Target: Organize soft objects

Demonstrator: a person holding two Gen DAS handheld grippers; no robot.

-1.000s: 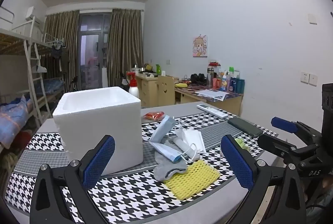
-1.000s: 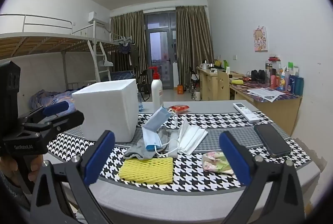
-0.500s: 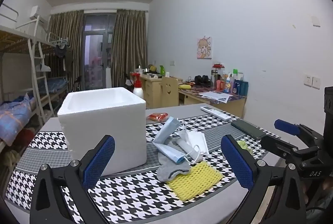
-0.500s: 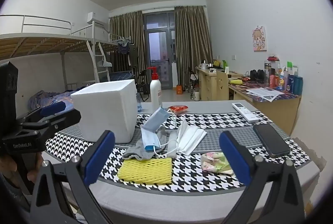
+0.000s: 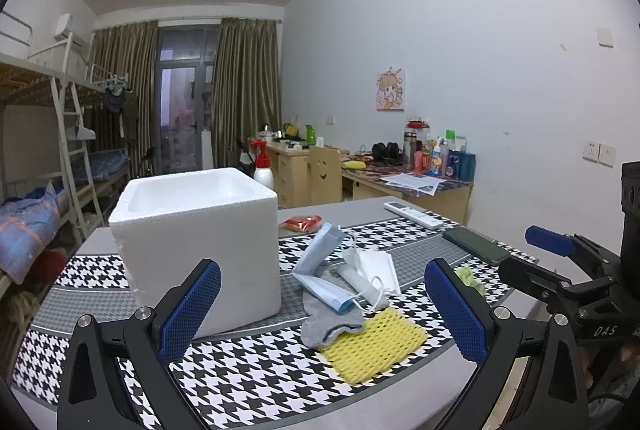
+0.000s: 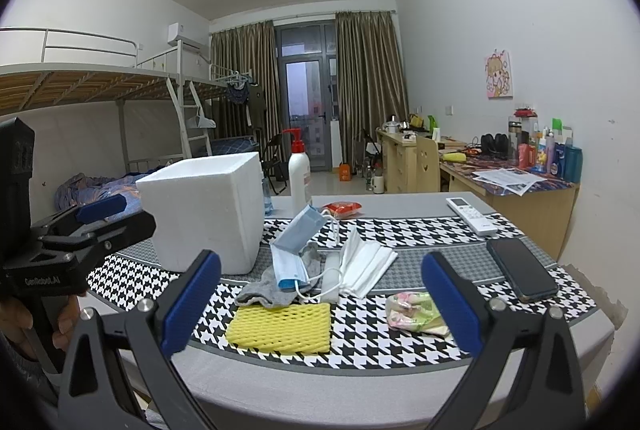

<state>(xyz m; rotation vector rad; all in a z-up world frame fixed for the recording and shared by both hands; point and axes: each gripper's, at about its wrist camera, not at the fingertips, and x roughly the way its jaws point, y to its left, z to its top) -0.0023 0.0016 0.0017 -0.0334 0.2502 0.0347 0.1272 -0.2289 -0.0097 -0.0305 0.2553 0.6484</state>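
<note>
On the desk (image 6: 360, 374), under a black-and-white checked cloth (image 6: 368, 338), the soft things are gathered beside a white foam box (image 6: 204, 214): a grey sock (image 6: 264, 288), a blue mask (image 6: 294, 250) lying partly over it, a stack of white masks (image 6: 366, 264) just to the right, and a yellow foam net (image 6: 280, 328) nearest the front edge. Both grippers are held above the front edge, clear of everything; the jaws of the left gripper (image 5: 324, 306) and of the right gripper (image 6: 320, 304) stand wide apart with nothing between them. The hollow inside of the box (image 5: 188, 190) is seen only from the left wrist. A small flowered pouch (image 6: 414, 312) is shown plainly in the right wrist view, while in the left it is mostly hidden behind a finger. A pump bottle (image 6: 300, 174), a remote (image 6: 472, 215) and a phone (image 6: 522, 274) are well apart from the pile.
</note>
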